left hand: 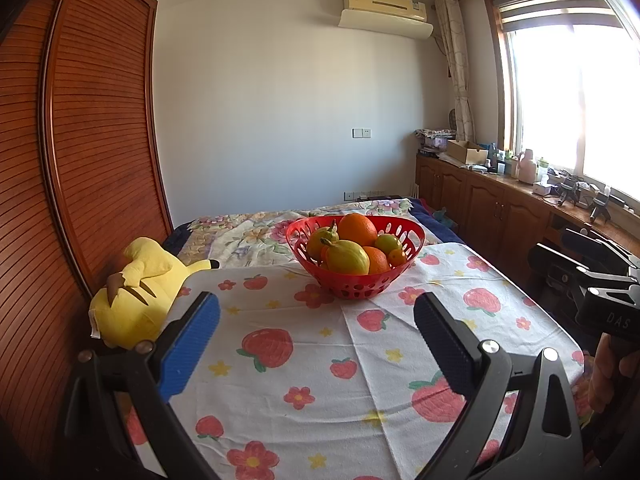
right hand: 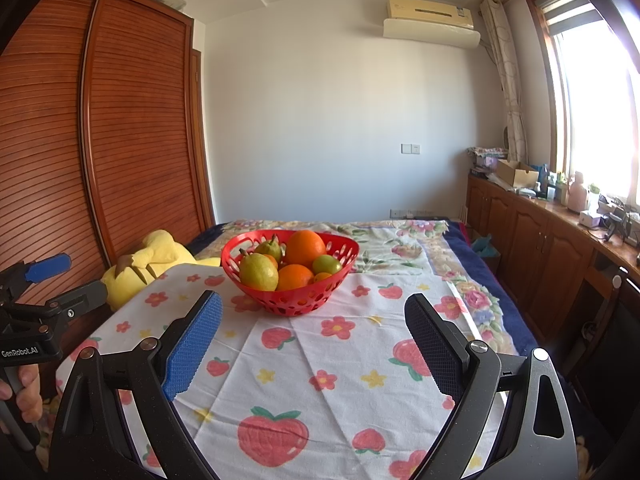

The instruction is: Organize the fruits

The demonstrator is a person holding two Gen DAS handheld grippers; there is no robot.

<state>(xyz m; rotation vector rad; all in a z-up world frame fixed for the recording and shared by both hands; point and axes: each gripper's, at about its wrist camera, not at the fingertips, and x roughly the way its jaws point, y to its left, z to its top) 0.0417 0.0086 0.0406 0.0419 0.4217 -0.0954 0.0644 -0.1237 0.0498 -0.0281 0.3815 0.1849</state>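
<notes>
Fruits piled high, both grippers wide and waiting

Fruits [left hand: 352, 246] sit heaped in the red basket [left hand: 412, 246] on my strawberry-cloth worktop [left hand: 304, 360]. Left hand-held gripper [left hand: 316, 320] and right hand-held gripper [right hand: 314, 320] both gape wide, empty. My worry: nudge that top orange [right hand: 305, 246] and the round ones roll off; the light basket may skid.

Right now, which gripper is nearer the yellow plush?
Left. The left gripper hovers just right of the plush; the right gripper is farther right, facing the basket.

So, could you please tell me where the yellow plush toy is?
In both wrist views the yellow plush toy lies at the cloth's left edge, against the wooden wardrobe, left of the red basket.
</notes>
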